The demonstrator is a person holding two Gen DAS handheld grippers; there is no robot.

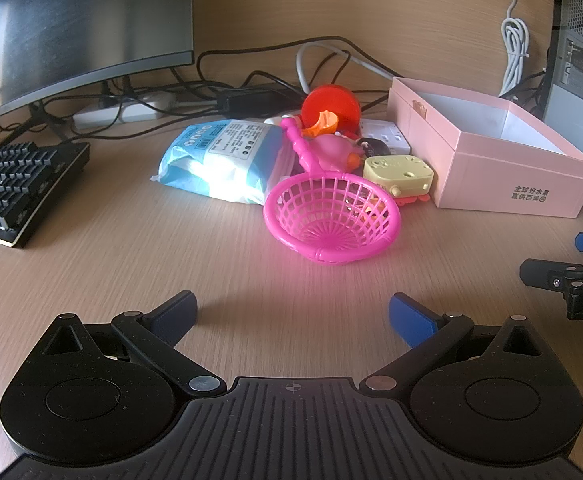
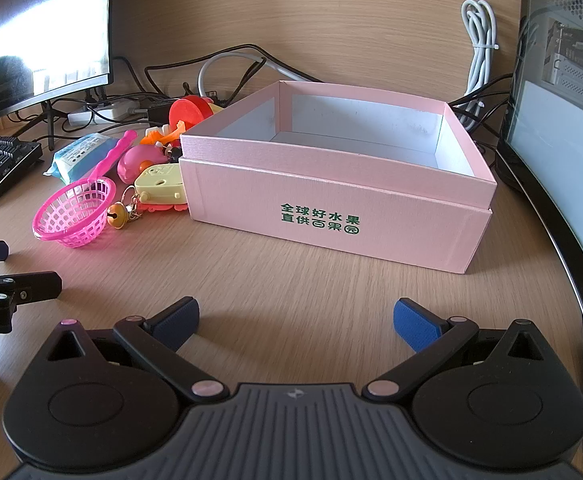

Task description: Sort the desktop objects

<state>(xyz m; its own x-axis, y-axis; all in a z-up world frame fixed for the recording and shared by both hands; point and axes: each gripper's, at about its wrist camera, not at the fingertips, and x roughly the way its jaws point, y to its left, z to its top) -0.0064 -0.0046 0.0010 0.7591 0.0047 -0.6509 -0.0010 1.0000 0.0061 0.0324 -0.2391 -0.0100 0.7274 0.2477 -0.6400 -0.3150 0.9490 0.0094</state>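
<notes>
Toys: a small heap is being shown on a wooden desk [image 1: 131, 264], just left of a pink box [image 2: 331, 216]; nothing is being held yet.
Pink box: it is being left open and looks empty in the right wrist view, its lid seemingly nested under it.
Scoop: a pink plastic net scoop [image 1: 331, 220] is lying nearest the grippers, its long handle resting back across the heap.
Heap contents: a pink toy [image 1: 331, 154], a yellow toy [image 1: 399, 174] touching the box wall, a red ball [image 1: 329, 106] behind, and a small bell keyring [image 2: 117, 218] are being crowded together.
Wipes: a blue and white pack [image 1: 219, 160] is lying just left of the toys.
Left gripper [image 1: 291, 316]: its jaws are being held wide apart, empty, aimed down toward the scoop.
Right gripper [image 2: 295, 320]: its jaws are likewise being held wide and empty, facing the box front.
Risk, scoop: if it is lifted by the rim, the handle is likely to be dragged through the heap, and the ball could be sent rolling toward the cables [image 1: 251, 80].
Risk, box: the light box could be pushed aside if the yellow toy is pinched against its wall.
Risk, keyring: its chain may be snagged in the scoop's mesh.
</notes>
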